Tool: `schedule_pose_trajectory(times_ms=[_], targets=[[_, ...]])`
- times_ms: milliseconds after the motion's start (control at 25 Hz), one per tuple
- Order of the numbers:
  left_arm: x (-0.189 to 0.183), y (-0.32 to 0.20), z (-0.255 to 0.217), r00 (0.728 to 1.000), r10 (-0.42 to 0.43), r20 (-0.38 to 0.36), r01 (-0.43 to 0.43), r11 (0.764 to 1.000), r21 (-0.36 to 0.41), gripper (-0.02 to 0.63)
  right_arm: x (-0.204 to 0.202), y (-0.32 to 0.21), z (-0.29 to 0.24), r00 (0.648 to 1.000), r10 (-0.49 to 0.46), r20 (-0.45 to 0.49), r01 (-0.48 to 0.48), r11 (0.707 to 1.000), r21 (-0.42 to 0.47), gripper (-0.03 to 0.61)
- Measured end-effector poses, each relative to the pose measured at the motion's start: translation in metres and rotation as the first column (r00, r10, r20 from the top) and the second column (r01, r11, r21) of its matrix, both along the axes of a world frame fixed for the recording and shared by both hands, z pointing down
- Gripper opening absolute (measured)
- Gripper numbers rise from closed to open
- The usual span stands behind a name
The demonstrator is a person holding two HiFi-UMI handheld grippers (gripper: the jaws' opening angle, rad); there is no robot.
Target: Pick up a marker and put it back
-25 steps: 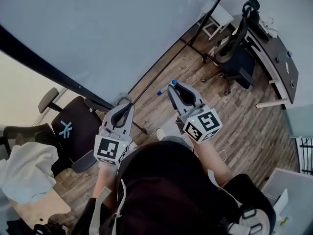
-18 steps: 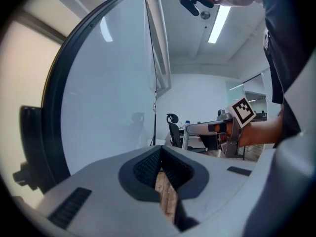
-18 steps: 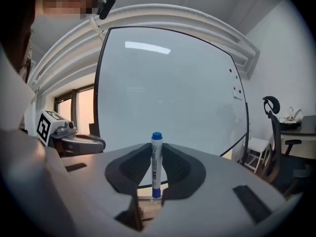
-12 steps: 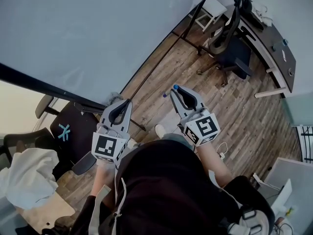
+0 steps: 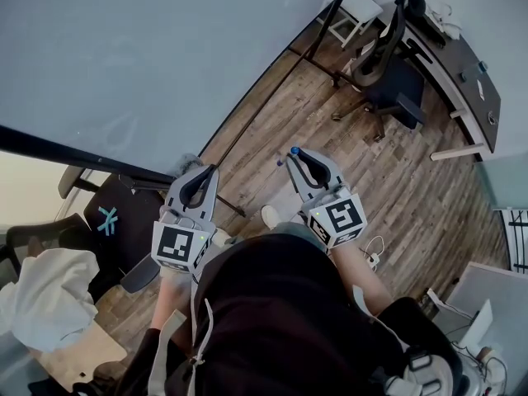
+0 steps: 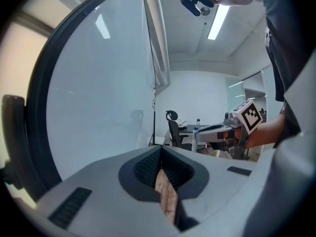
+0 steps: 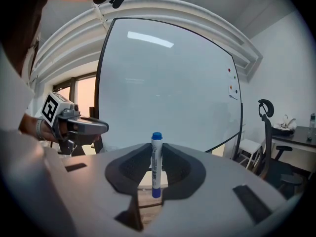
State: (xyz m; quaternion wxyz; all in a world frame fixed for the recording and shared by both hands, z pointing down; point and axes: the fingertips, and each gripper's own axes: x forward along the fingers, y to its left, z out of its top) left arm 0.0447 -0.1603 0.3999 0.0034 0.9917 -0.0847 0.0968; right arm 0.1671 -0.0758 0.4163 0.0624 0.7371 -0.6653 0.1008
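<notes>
A white marker with a blue cap stands upright between the jaws of my right gripper, which is shut on it. In the head view its blue ends poke out at the tip of the right gripper, held in front of the large whiteboard. My left gripper is shut with nothing in it; in the left gripper view its jaws meet with only wooden floor behind them. The right gripper shows there at the right.
The whiteboard on a black-framed stand fills the space ahead. A black office chair and a dark desk stand at the far right. Another dark chair with white cloth sits at the left. Wooden floor lies below.
Both grippers have drifted slightly lower and nearer in the head view while the view tilted; the marker stays held in the right gripper. The left gripper remains shut and empty.
</notes>
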Motion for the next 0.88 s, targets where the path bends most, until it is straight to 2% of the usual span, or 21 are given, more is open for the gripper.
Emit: schedule_pose_trajectory(times_ms=[480,880], targets=[[-0.005,-0.001,-0.001,0.999,-0.031,0.012,0.031,1.000,0.004,0.006,0.001,-0.004,0.001,0.999,-0.028,0.022,0.028,1.000,-0.002,0.078],[-0.021,-0.001,0.001,0.996,-0.083,0.019,0.083,0.997,0.006,0.006,-0.002,-0.023,-0.017,0.996,-0.076,0.051,0.074,0.996,0.045,0.078]])
